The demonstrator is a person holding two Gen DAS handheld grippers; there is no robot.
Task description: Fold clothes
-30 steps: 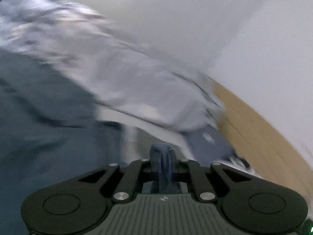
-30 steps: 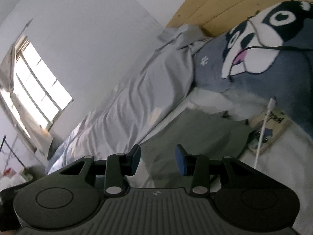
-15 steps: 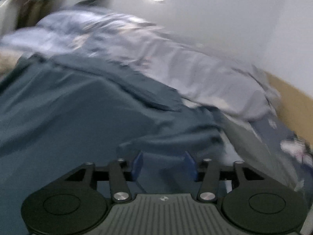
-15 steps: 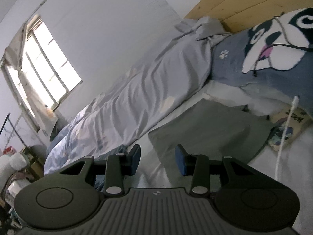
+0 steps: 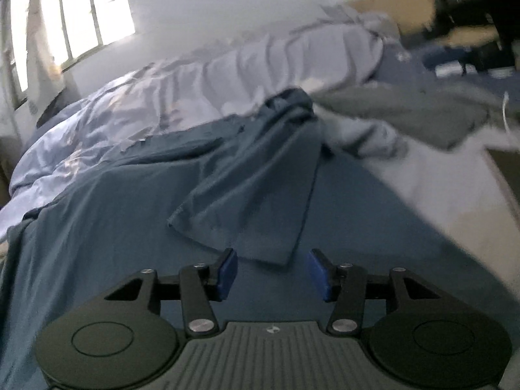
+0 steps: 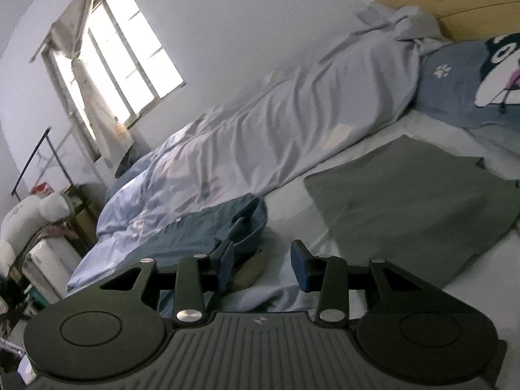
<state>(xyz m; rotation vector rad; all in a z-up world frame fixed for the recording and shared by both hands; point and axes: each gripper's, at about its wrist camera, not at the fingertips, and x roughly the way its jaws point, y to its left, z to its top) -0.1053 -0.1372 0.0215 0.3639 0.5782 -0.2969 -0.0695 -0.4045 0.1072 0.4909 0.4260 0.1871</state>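
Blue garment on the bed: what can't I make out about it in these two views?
- Left wrist view: the blue garment runs off the left and bottom edges, so its kind is unclear; the gripper body hides its near part.
- Left wrist view: the far headboard area is blurred.
- Right wrist view: the right gripper covers most of the garment.

Blurred dark shapes (image 5: 471, 26) by headboard (image 5: 390, 3)

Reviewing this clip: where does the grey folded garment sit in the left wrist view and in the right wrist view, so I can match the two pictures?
Left wrist: grey folded garment lies upper right, blurred, on the bed beyond the blue garment.
Right wrist: grey folded garment lies right of centre, flat on the white sheet, ahead of the fingers.
Shared landmark: the rumpled pale duvet along the wall, below the window.
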